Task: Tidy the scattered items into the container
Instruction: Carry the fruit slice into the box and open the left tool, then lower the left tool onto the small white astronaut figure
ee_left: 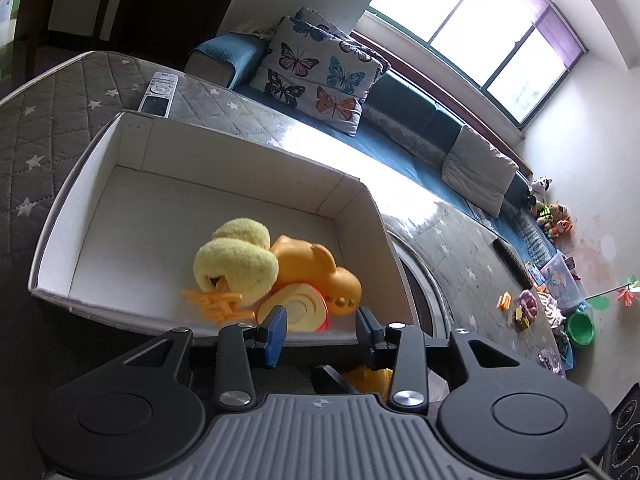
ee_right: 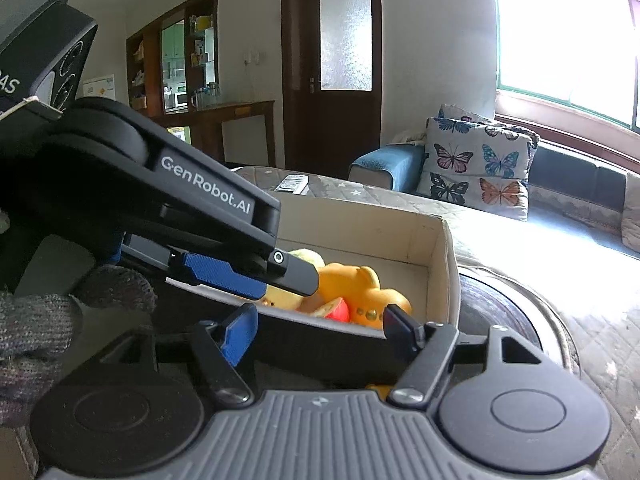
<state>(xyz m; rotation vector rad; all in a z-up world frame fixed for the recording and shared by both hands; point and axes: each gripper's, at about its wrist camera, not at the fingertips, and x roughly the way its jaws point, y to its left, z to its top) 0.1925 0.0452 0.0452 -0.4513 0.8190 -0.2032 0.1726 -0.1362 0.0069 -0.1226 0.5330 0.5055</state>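
Left gripper (ee_left: 322,330) hangs at the near rim of the white box (ee_left: 96,152), jaws spread wide, nothing between them. Just past its fingertips, inside the box, lie the toys: a yellow plush (ee_left: 236,258), an orange rubber duck (ee_left: 320,272) and a red-edged toy slice (ee_left: 294,312), all bunched against the near wall. Right gripper (ee_right: 320,330) is released too, jaws apart and empty, low beside the box's near wall, duck (ee_right: 368,292) just beyond. A remote (ee_left: 158,92) rests on the mattress behind.
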